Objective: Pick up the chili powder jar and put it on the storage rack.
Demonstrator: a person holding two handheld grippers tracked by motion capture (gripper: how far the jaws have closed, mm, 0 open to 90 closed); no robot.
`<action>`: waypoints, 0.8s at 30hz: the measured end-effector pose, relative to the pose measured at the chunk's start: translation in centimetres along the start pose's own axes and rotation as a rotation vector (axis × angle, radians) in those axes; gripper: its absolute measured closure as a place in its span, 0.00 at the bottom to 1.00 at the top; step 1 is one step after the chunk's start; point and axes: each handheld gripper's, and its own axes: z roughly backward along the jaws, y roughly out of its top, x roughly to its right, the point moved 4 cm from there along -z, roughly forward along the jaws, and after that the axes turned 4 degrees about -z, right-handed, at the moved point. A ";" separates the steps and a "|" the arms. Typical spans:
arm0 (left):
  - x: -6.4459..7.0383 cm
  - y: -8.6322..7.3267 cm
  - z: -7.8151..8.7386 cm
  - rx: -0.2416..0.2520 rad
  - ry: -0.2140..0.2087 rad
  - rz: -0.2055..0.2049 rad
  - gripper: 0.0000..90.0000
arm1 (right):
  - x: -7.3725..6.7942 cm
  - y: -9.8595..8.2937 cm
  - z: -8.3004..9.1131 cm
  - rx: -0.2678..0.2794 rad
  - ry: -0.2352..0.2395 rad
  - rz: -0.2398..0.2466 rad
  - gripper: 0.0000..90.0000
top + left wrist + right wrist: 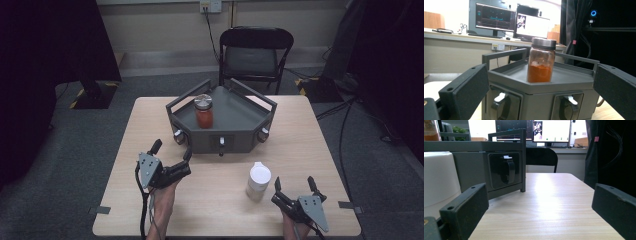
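A glass jar [203, 112] of orange-red powder with a silver lid stands upright on the left part of a grey angular stand [235, 112] at the table's middle back. My left gripper [172, 150] hovers open just in front of the stand's left corner. In the left gripper view the jar [541, 62] stands ahead between the wide-apart jaws, farther off, above two knobs on the stand [566, 83]. A white lidded bottle [258, 181] stands on the table in front of the stand. My right gripper [294, 183] is open just right of it, with the bottle [439, 180] beside its left jaw.
A black folding chair [255, 52] stands behind the table [310, 150]. The stand's front faces carry knobs [507, 170]. Bare tabletop lies to the right of the stand and along the front edge. Monitors [495, 18] sit on a desk far behind. Cables run over the floor at the right.
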 end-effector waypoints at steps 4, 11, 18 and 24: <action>-0.2 -0.6 1.0 0.000 0.016 0.009 0.00 | 0.0 0.0 0.0 0.000 0.000 0.001 0.00; -0.1 -1.4 2.1 -0.011 0.033 0.018 0.00 | 0.0 0.0 0.0 0.000 0.000 0.000 0.00; 0.3 -2.8 3.4 -0.022 0.057 -0.020 0.00 | 0.0 0.0 0.0 0.000 0.000 0.000 0.00; 0.9 -4.5 4.2 -0.010 0.100 -0.069 0.00 | 0.0 0.0 0.0 0.000 -0.001 0.001 0.00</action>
